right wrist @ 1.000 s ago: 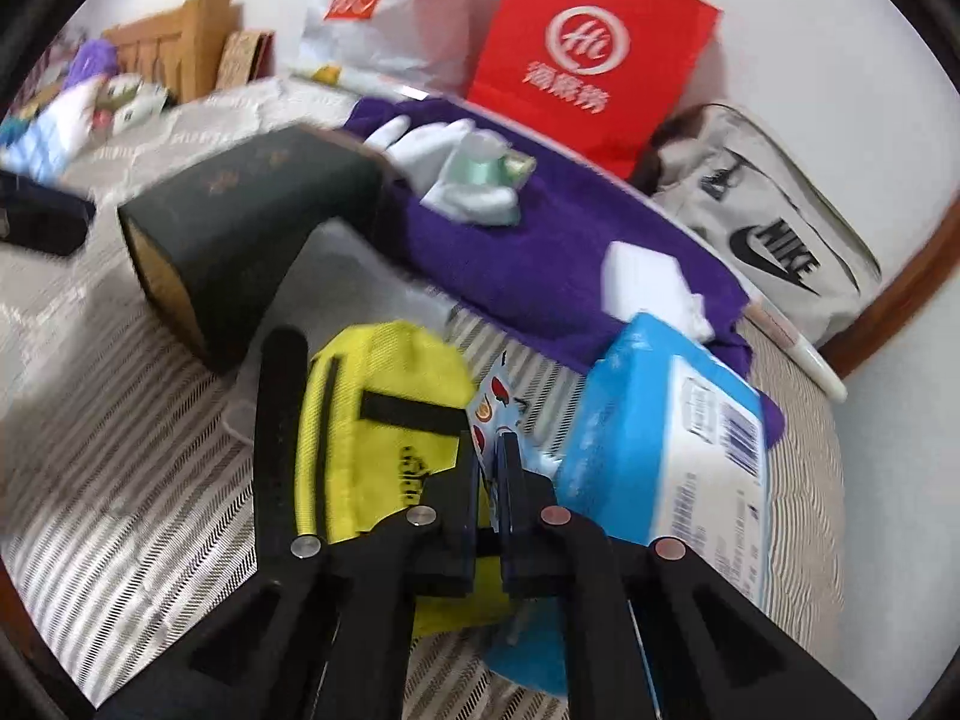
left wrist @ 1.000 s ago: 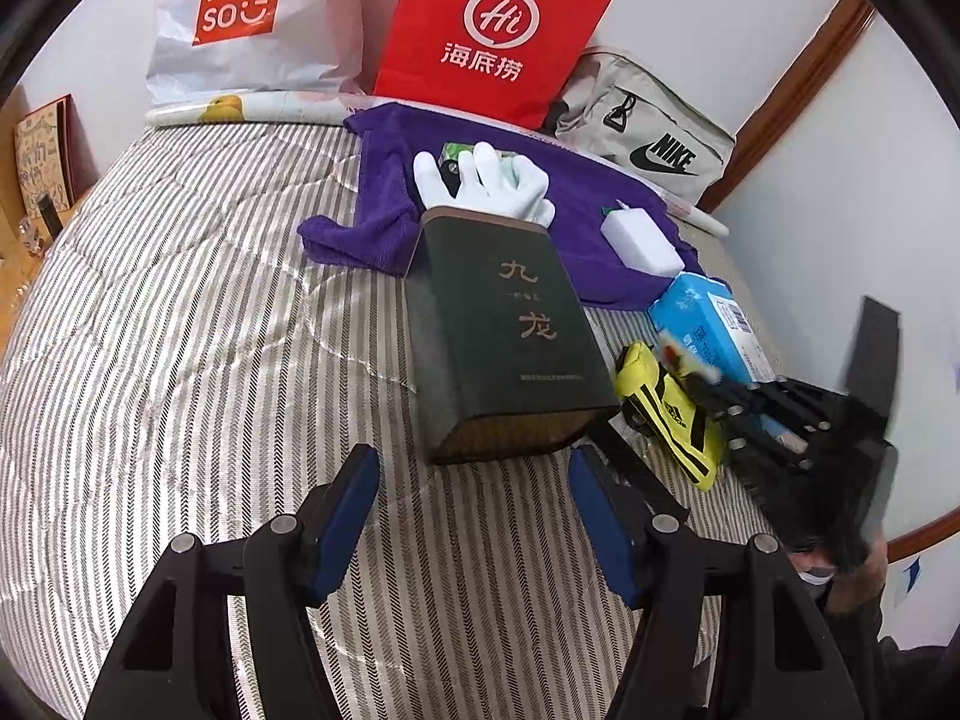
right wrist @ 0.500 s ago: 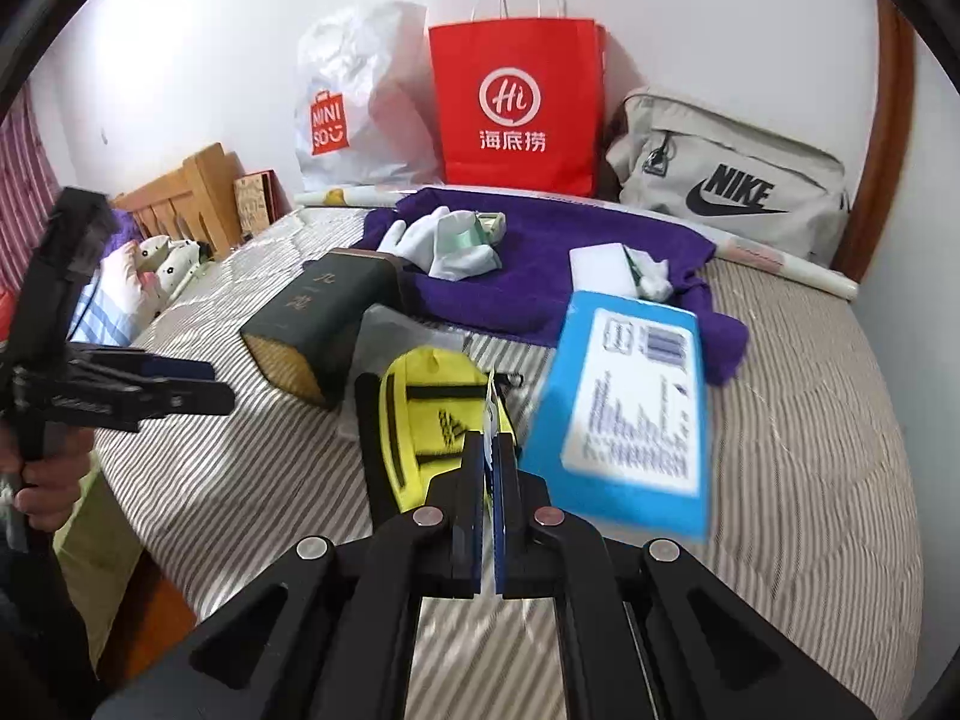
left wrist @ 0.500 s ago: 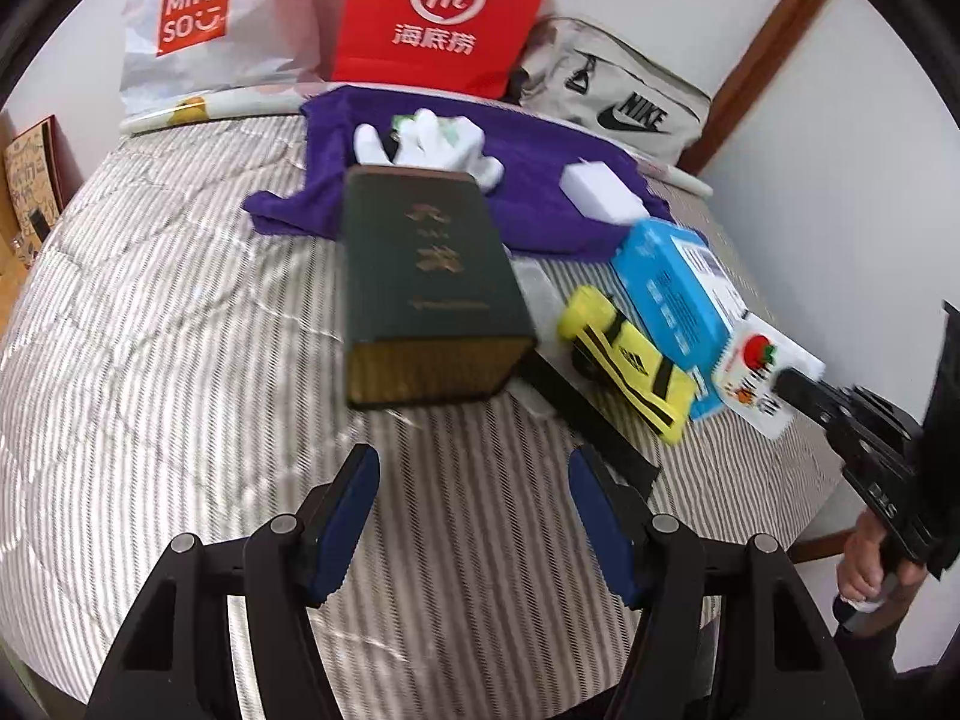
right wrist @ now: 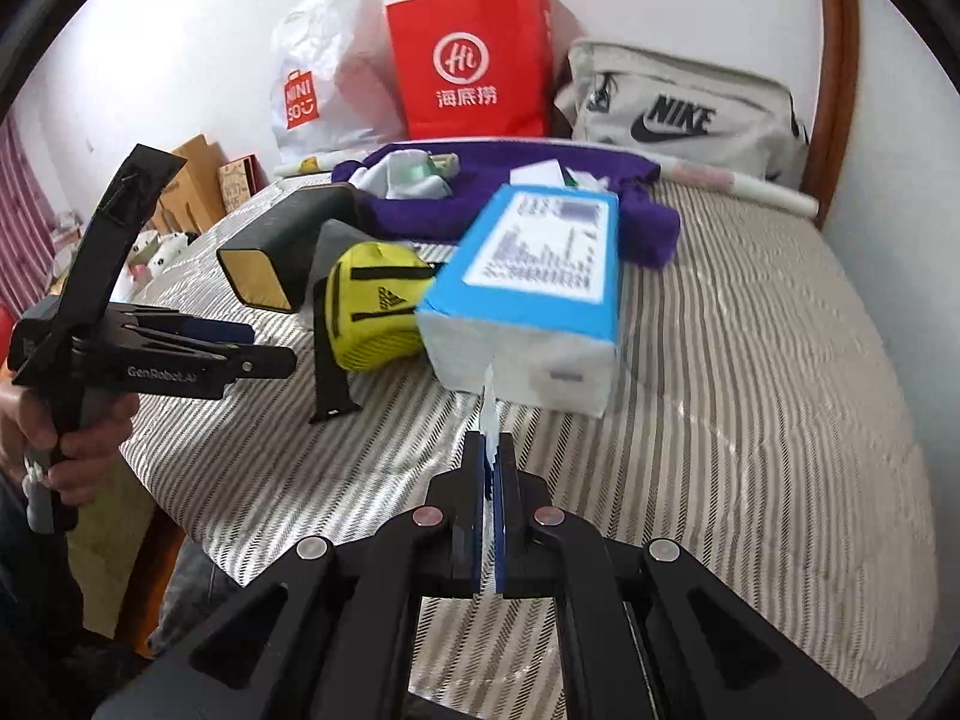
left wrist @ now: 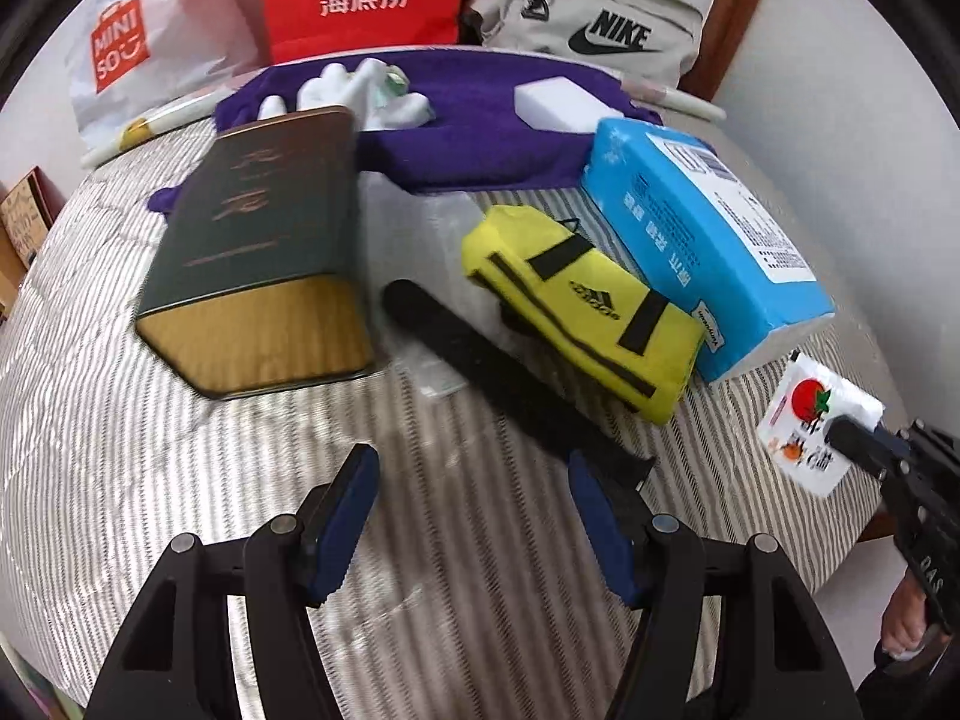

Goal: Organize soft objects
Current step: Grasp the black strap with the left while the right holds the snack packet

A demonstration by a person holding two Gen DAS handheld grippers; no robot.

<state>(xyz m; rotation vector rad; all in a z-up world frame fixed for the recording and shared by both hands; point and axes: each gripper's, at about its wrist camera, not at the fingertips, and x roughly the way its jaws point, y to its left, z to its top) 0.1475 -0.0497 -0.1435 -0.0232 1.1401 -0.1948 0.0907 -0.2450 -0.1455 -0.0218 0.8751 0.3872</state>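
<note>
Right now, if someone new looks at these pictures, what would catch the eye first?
The red bag against the wall at the head of the bed stands out most. In the middle of the striped bed lie a yellow pouch and, right beside it, a blue pack. The right gripper is shut on a small sachet near the bed's edge.

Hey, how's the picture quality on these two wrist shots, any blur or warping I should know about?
Left wrist view: strong fisheye bending with dark corners; the striped bedcover near the open left gripper is streaked with motion blur. Right wrist view: same warping; the print on the blue tissue pack is smeared, while the shut right gripper stays sharp.
</note>
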